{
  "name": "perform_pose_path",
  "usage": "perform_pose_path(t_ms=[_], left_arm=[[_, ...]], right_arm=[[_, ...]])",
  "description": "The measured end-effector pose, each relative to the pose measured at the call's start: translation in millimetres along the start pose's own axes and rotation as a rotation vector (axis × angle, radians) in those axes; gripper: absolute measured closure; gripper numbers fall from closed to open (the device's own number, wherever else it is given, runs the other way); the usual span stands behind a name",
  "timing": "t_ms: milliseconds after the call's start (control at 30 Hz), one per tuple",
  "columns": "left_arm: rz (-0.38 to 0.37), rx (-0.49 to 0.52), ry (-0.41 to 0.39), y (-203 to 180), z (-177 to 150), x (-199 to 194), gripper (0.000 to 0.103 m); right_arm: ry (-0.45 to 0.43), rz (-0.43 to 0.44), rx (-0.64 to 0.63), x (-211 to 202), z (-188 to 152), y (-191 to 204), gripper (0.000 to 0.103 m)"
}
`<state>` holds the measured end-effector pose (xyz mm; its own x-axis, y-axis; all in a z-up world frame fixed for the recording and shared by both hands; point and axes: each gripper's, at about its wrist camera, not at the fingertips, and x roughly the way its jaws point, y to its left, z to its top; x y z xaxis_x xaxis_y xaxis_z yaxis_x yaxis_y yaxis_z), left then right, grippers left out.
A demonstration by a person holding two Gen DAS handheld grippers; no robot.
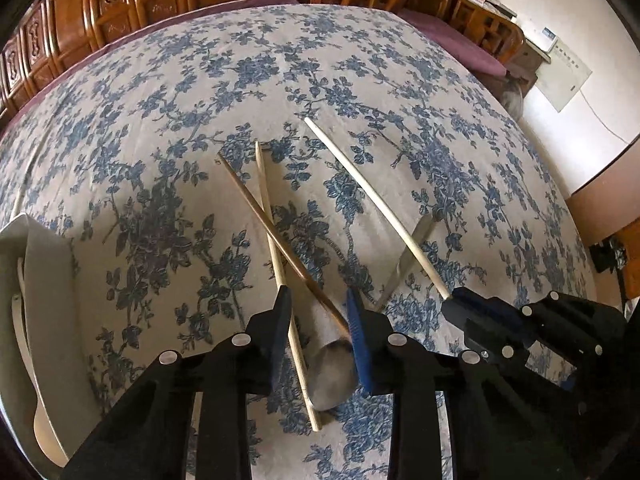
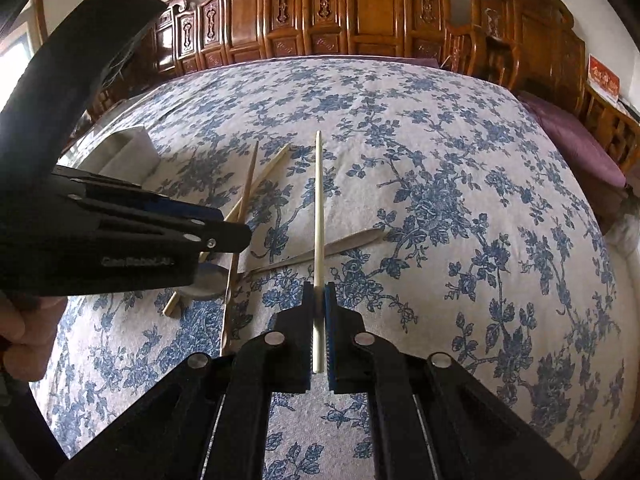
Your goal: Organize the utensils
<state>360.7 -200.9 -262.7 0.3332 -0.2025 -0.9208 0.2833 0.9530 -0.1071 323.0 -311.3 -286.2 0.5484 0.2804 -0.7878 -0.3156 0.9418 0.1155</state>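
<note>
Left gripper (image 1: 320, 312) half-closed, straddling crossed brown chopstick (image 1: 276, 232) and pale chopstick (image 1: 280, 276), pads not pressing | both run near-to-far, spoon (image 1: 334, 376) under crossing | right gripper (image 2: 319, 344) clamps white chopstick (image 2: 318, 216), lifted, pointing far | tray (image 1: 44, 280) far left.

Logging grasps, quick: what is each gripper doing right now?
Left gripper: open, straddling two crossed chopsticks, no pads pressing them.
Right gripper: shut on a pale chopstick.
</note>
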Motion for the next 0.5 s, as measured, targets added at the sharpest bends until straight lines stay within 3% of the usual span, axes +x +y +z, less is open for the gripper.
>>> perform_pose_path(t_ms=[300,500], left_arm=[[0.024,0.015,0.041,-9.4,0.7,7.2,0.081],[0.042,0.018,0.020,-7.6,3.8,9.4,0.084]], right_arm=[[-0.015,0.007,0.043,-3.4,2.0,-8.9,0.097],[-0.015,0.004,0.049,-3.1,2.0,-10.2,0.097]])
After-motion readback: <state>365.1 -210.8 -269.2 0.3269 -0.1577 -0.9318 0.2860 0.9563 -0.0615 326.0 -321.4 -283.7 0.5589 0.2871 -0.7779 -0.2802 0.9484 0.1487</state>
